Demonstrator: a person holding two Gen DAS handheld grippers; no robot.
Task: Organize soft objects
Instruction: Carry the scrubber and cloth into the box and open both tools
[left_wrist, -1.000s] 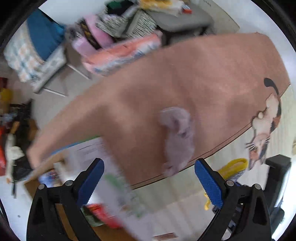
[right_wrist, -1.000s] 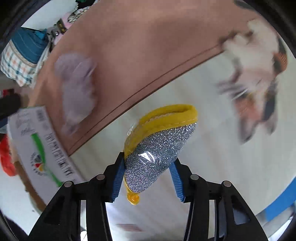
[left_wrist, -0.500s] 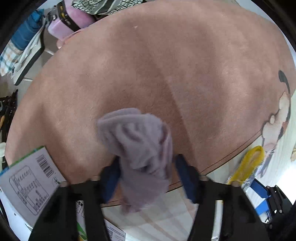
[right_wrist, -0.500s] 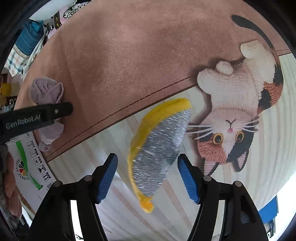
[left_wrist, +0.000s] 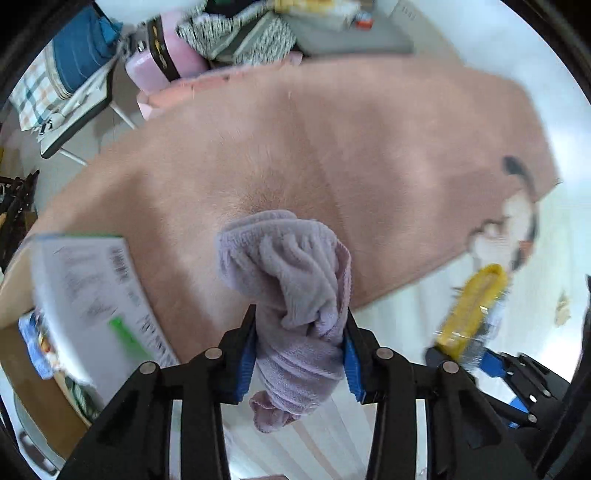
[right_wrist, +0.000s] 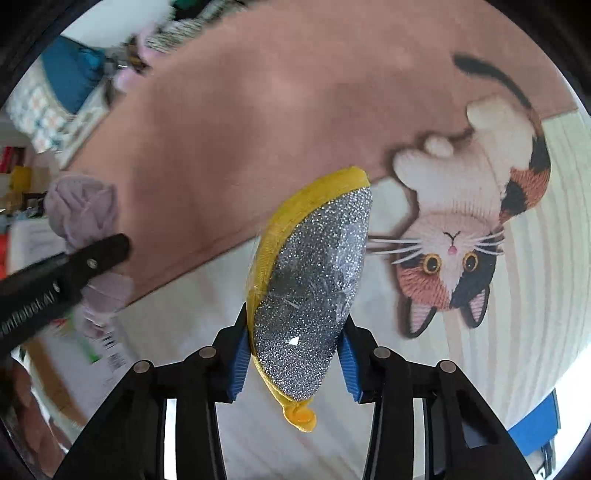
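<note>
My left gripper (left_wrist: 297, 350) is shut on a crumpled lilac fleece cloth (left_wrist: 291, 280) and holds it above the pink rug (left_wrist: 332, 147). My right gripper (right_wrist: 293, 354) is shut on a silver glitter pouch with yellow trim (right_wrist: 314, 280), held above the pale striped mat. The lilac cloth (right_wrist: 83, 206) and the left gripper's black arm also show at the left of the right wrist view. The yellow pouch (left_wrist: 469, 306) and the right gripper show at the right edge of the left wrist view.
A white printed cardboard box (left_wrist: 92, 302) stands open at the lower left. A cat picture (right_wrist: 469, 229) is printed on the rug. Piled clothes, a pink bag (left_wrist: 162, 62) and a checked blue bundle (left_wrist: 55, 77) lie beyond the rug's far edge.
The left gripper closed on the lilac cloth and lifted it off the rug. The right gripper closed again on the glitter pouch after opening half a second ago.
</note>
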